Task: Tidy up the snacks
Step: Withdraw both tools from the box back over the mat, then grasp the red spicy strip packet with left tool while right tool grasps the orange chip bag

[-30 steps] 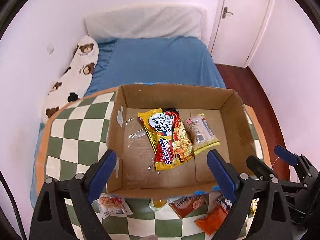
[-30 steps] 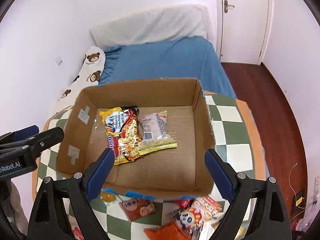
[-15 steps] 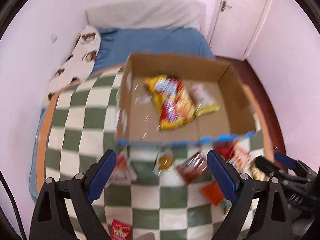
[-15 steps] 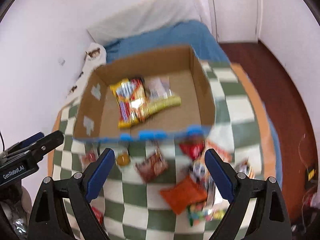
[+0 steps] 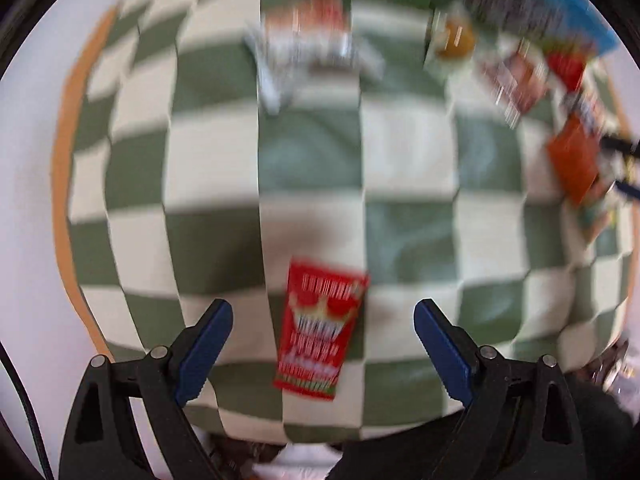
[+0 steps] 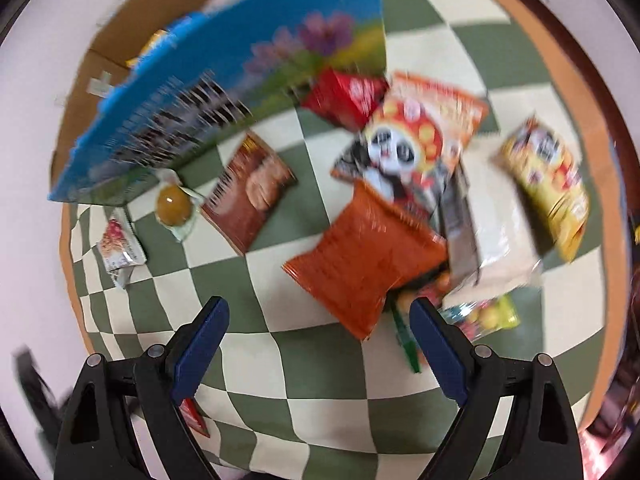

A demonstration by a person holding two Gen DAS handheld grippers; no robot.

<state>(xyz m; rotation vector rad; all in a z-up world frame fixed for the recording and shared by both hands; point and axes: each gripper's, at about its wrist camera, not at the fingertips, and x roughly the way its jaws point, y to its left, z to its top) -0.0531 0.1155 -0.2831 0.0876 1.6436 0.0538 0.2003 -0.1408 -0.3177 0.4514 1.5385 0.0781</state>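
Note:
My left gripper (image 5: 323, 312) points straight down, open, over a small red snack packet (image 5: 320, 328) that lies flat on the green-and-cream checked table (image 5: 208, 248); the packet sits between the spread fingers, untouched. My right gripper (image 6: 319, 310) is open above an orange snack bag (image 6: 360, 264), whose near corner reaches between its fingers. Around that bag lie a panda-print bag (image 6: 404, 148), a brown biscuit packet (image 6: 248, 192), a red packet (image 6: 344, 92), a yellow bag (image 6: 548, 184) and a pale bag (image 6: 496, 232). The cardboard box (image 6: 240, 68) with its blue printed side stands behind them.
A clear pouch with an amber sweet (image 6: 173, 204) and a small white packet (image 6: 118, 246) lie left of the brown packet. A white-and-red packet (image 5: 308, 48) lies at the far side in the left view. The table's orange rim (image 5: 60, 176) runs along the left.
Both grippers have dropped and tipped downward, away from the box, toward the table. The box has slid to the top of both views and the loose snacks now fill them.

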